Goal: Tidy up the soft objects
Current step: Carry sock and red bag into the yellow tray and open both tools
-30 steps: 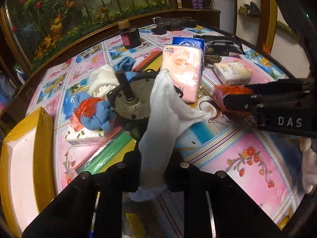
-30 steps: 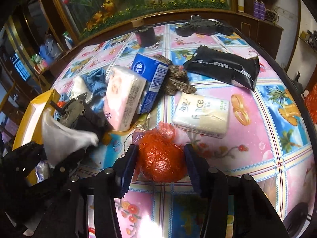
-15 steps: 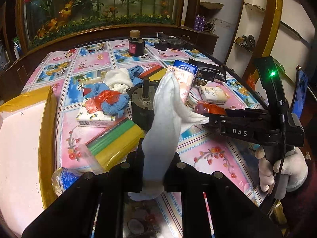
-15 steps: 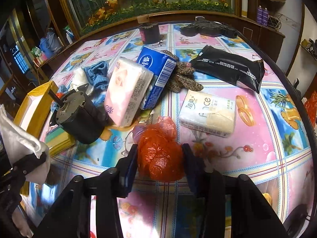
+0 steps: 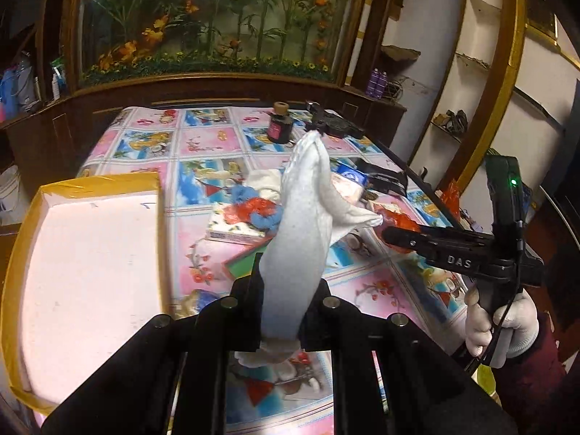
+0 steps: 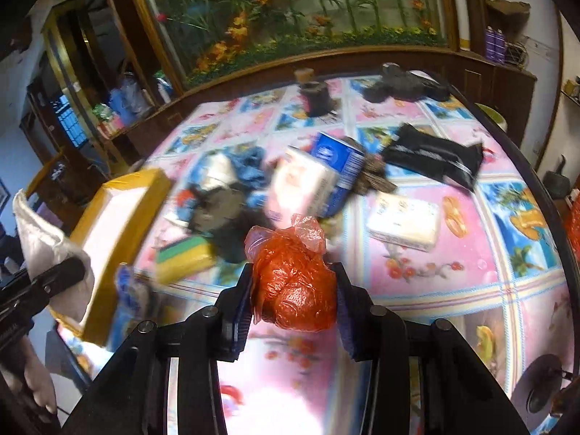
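Left gripper (image 5: 290,311) clenched on 1 white sock (image 5: 304,224), standing upright between its jaws above the table (image 5: 203,145). Right gripper (image 6: 293,304) grasps 1 orange bag (image 6: 293,286), wedged between both jaws. 1 yellow-rimmed tray (image 5: 25,224) lies left.

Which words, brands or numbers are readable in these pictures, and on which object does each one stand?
"DAS": white letters on the side of the right claw, seen from the left wrist view.
Blue tissue pack: a round white logo, too blurred to read.
Black packet: white print, too blurred to read.
White tissue pack: faint print, not legible.
Floral tissue pack: small print on its edge, too small to read.
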`<action>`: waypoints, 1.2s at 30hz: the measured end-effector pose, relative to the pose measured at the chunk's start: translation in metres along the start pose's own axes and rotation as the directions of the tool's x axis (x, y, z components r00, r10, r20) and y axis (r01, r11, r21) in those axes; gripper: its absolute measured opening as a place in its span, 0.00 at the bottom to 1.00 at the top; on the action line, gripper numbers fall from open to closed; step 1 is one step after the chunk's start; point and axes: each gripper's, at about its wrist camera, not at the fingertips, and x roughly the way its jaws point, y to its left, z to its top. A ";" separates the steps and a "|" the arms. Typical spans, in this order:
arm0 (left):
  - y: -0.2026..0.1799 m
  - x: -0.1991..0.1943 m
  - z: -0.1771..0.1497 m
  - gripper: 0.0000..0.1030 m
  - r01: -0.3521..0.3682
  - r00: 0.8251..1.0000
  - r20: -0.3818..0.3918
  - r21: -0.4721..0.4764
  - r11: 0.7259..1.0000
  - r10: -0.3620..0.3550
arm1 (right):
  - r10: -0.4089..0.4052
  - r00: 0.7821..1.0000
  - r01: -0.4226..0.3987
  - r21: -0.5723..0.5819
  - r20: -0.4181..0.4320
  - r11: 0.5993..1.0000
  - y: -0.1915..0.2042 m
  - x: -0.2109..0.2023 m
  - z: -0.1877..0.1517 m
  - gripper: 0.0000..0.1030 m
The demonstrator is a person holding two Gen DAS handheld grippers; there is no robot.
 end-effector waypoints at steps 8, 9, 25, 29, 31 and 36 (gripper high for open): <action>0.124 0.021 0.025 0.11 -0.109 0.993 -0.063 -0.236 0.966 0.097 | 0.210 0.977 -0.214 -0.115 -0.048 0.970 0.096 0.027 0.035 0.38; 0.136 0.028 0.025 0.11 -0.110 0.993 -0.075 -0.268 0.957 0.093 | 0.217 0.974 -0.224 -0.147 -0.059 0.964 0.115 0.035 0.039 0.38; 0.235 0.089 0.025 0.58 -0.032 0.995 -0.096 -0.527 0.849 -0.022 | 0.136 0.983 -0.172 -0.377 -0.121 0.910 0.250 0.153 0.088 0.51; 0.239 0.082 0.023 0.60 -0.021 0.996 -0.085 -0.543 0.839 -0.030 | 0.151 0.984 -0.174 -0.347 -0.093 0.922 0.253 0.162 0.093 0.77; 0.237 0.075 0.023 0.60 -0.036 0.996 -0.092 -0.542 0.840 -0.016 | 0.152 0.984 -0.174 -0.338 -0.090 0.925 0.247 0.161 0.090 0.78; 0.210 0.045 0.024 0.60 -0.022 0.999 -0.043 -0.494 0.869 0.001 | 0.136 0.991 -0.135 -0.316 -0.021 0.939 0.216 0.127 0.079 0.78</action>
